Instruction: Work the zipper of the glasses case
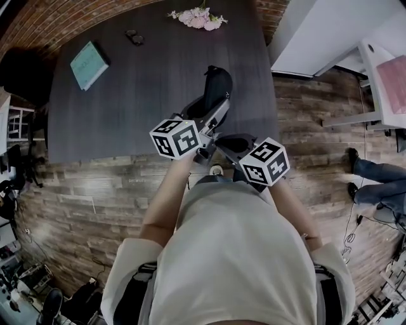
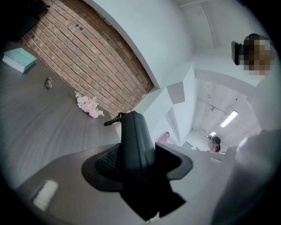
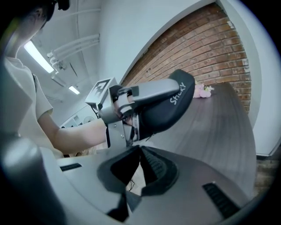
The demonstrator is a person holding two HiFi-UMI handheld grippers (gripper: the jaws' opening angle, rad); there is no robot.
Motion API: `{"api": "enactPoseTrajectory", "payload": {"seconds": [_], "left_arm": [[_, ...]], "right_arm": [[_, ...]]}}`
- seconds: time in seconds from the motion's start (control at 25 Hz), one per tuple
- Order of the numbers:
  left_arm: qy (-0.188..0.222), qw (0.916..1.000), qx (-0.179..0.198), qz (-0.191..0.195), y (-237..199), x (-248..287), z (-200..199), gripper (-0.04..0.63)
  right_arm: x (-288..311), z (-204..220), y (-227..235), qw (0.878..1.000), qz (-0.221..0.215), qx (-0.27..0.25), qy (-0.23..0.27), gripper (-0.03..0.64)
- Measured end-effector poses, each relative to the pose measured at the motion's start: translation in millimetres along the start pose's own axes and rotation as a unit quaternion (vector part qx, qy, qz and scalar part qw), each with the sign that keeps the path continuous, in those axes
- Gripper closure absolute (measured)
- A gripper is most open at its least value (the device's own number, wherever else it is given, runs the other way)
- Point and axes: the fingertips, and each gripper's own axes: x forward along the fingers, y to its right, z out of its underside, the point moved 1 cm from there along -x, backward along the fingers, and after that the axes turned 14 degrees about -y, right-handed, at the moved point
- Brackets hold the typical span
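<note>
The black glasses case (image 1: pixel 216 86) is held up over the near edge of the dark table (image 1: pixel 127 108), with my left gripper (image 1: pixel 213 106) shut on its lower part. In the left gripper view the case (image 2: pixel 134 145) stands upright between the jaws, and its zipper pull (image 2: pixel 111 120) sticks out to the left at the far end. My right gripper (image 1: pixel 216 141) sits just below and to the right of the case, shut with nothing between its jaws. In the right gripper view my right gripper (image 3: pixel 139 153) points at the case (image 3: pixel 169 112), a short way from it, and a grey left finger (image 3: pixel 153 89) lies across the case.
A teal book (image 1: pixel 89 63) lies at the table's far left. Pink flowers (image 1: pixel 198 18) are at its far edge, with a small dark object (image 1: pixel 134 38) nearby. A white cabinet (image 1: pixel 330 32) stands to the right. Another person's legs (image 1: pixel 374 174) are on the wooden floor at right.
</note>
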Motion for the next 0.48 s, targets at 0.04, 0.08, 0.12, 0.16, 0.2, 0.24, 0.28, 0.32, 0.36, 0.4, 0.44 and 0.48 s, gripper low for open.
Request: {"api": "enactPoseTrajectory", "payload": {"seconds": [0.04,0.08,0.12,0.16,0.2,0.24,0.28,0.32,0.36,0.4,0.44,0.48], "left_arm": [[-0.006,1.0,-0.002,-0.007,-7,5,3,0.348],[-0.013,0.9998,-0.007,-0.013,-14,10,7,0.347],[-0.019,0.9996,-0.015,-0.018,-21,15,10,0.347],[-0.024,0.9992,-0.023,-0.022,-27,19,14,0.347],[-0.029,0.9988,-0.029,-0.026,-32,23,17,0.347],[-0.034,0.9984,-0.033,-0.031,-37,28,21,0.347],[-0.04,0.9979,-0.034,-0.038,-41,32,24,0.346],[-0.046,0.9973,-0.033,-0.047,-46,37,28,0.345],[-0.053,0.9964,-0.033,-0.057,-52,41,31,0.345],[-0.06,0.9954,-0.035,-0.066,-57,46,34,0.344],[-0.067,0.9943,-0.038,-0.074,-63,50,37,0.344],[-0.073,0.993,-0.042,-0.082,-69,55,39,0.344]], "right_arm": [[0,2,8,1.0,0.012,0.005,-0.001,0.611],[0,5,16,1.0,0.025,0.01,-0.002,0.605],[-1,7,24,0.999,0.037,0.015,-0.004,0.586],[-2,10,31,0.999,0.044,0.02,-0.005,0.56],[-4,13,38,0.998,0.048,0.026,-0.007,0.537],[-7,15,46,0.998,0.051,0.033,-0.009,0.528],[-10,16,54,0.998,0.056,0.039,-0.009,0.523],[-14,17,62,0.997,0.062,0.046,-0.006,0.523],[-18,16,71,0.996,0.068,0.052,-0.002,0.523],[-22,14,79,0.996,0.072,0.059,0.004,0.523],[-26,11,87,0.995,0.075,0.066,0.009,0.523],[-29,9,94,0.995,0.076,0.071,0.014,0.525]]}}
